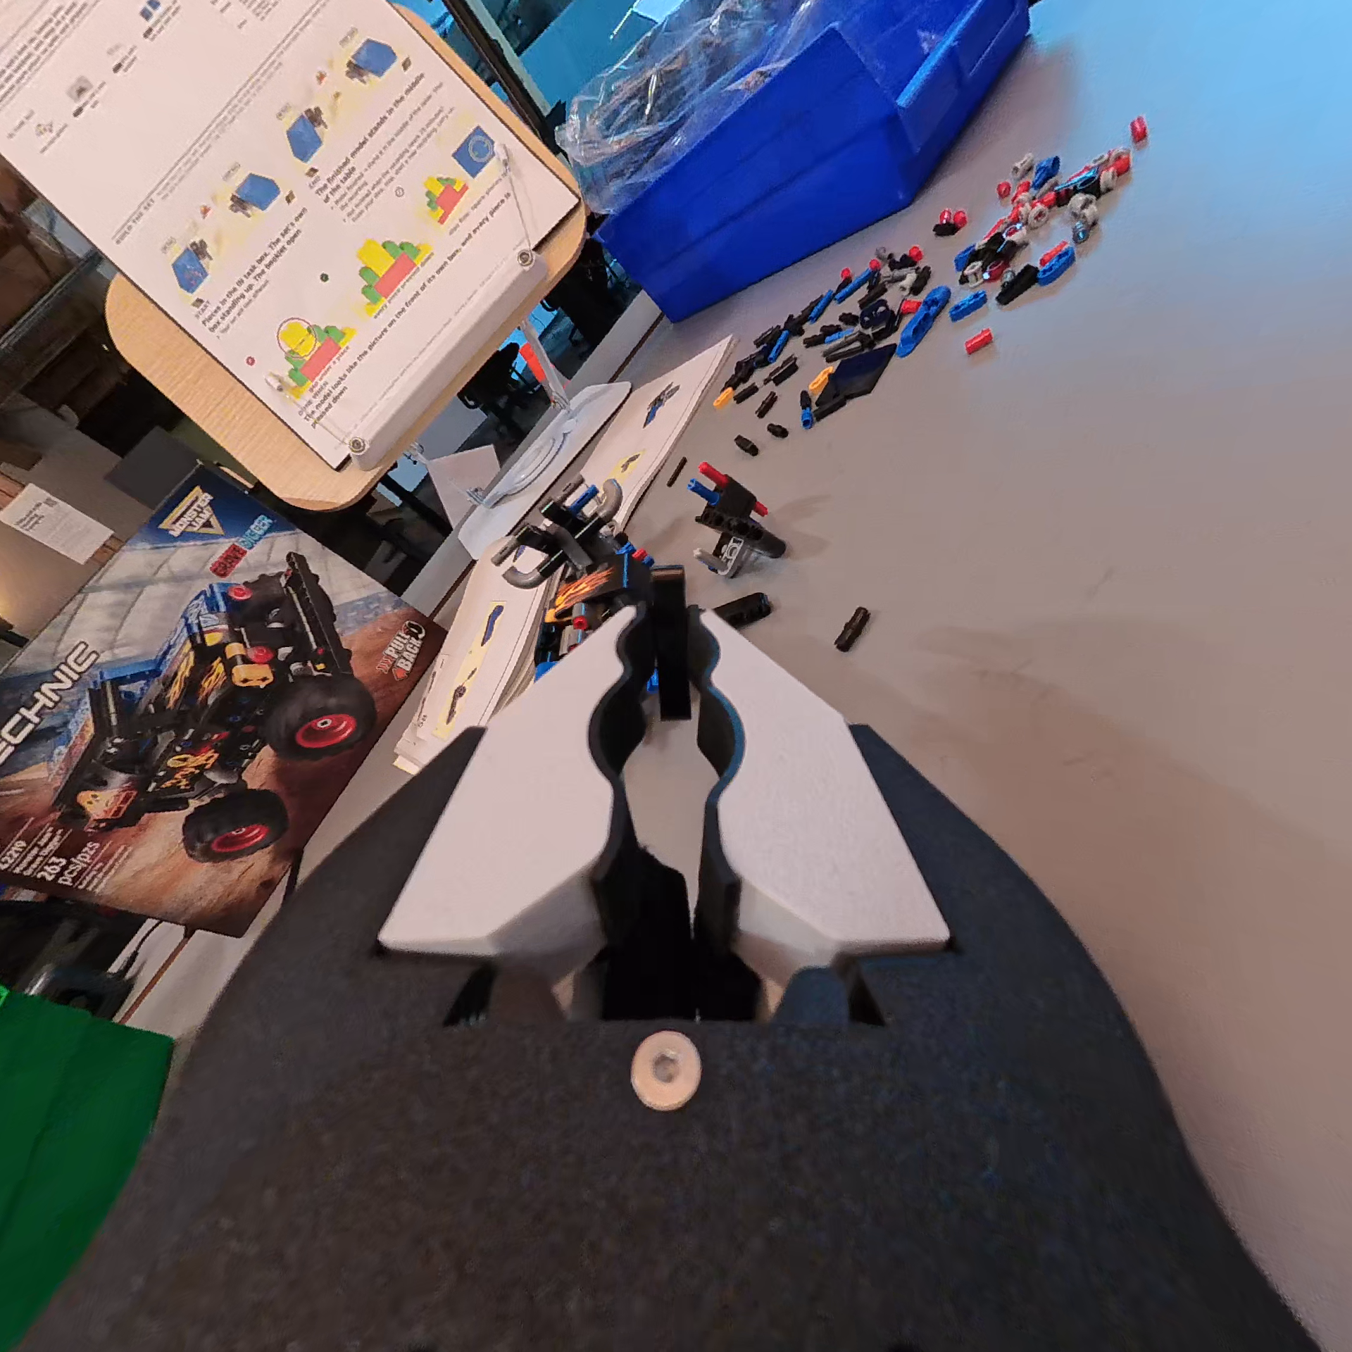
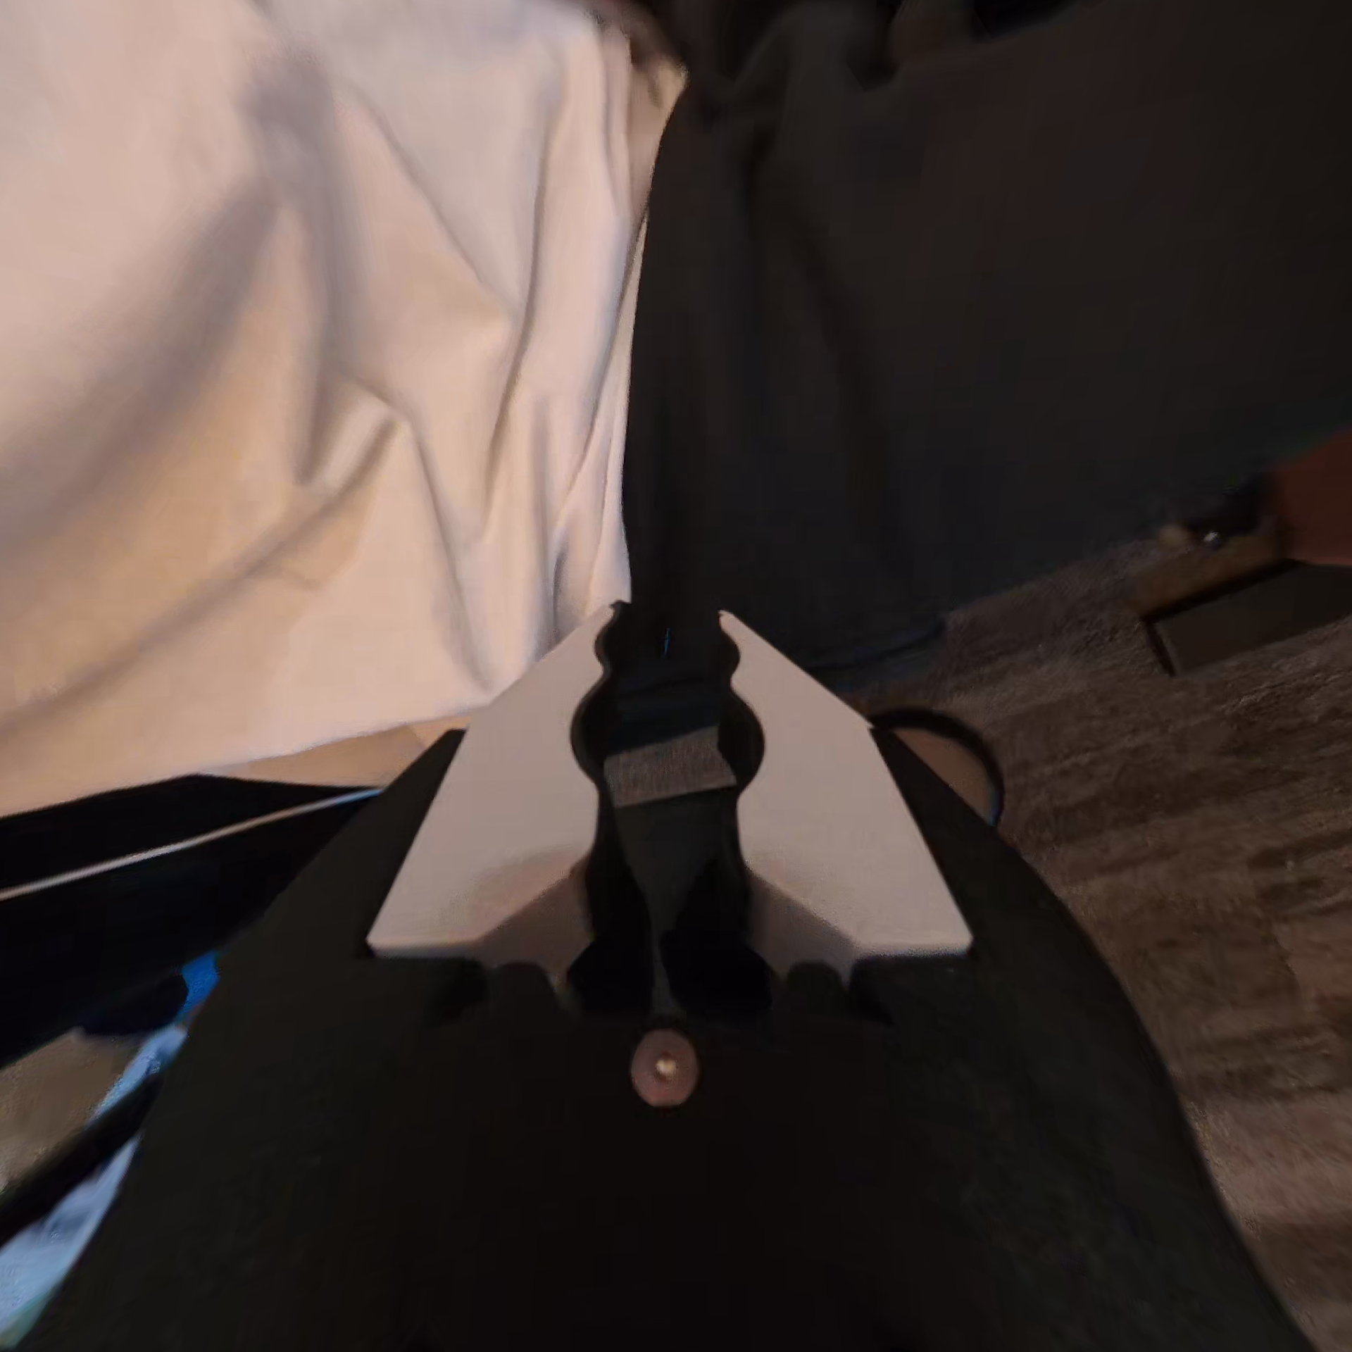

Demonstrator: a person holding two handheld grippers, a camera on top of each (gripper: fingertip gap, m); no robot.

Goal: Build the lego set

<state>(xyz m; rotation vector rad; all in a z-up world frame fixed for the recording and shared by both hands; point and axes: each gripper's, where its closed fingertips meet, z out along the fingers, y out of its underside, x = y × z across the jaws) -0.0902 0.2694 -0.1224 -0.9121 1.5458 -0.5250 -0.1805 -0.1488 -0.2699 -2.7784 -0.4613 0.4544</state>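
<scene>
- The left gripper (image 1: 667, 622) pinches a flat black piece (image 1: 671, 644) of the half-built truck (image 1: 585, 578), so building looks midway.
- The truck rests on the open booklet (image 1: 505, 636); small shiny plastic pegs (image 1: 878, 329) lie scattered beyond it.
- The right gripper (image 2: 667, 622) is spread, holding nothing, off by cloth.
- Next it probably must fetch a peg.

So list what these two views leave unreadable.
- Partly built truck, left wrist view: its near side is hidden behind the left gripper fingers.
- Loose pieces, left wrist view: too small to identify.
- Right gripper, right wrist view: blurred and dark; only cloth and floor show.
</scene>
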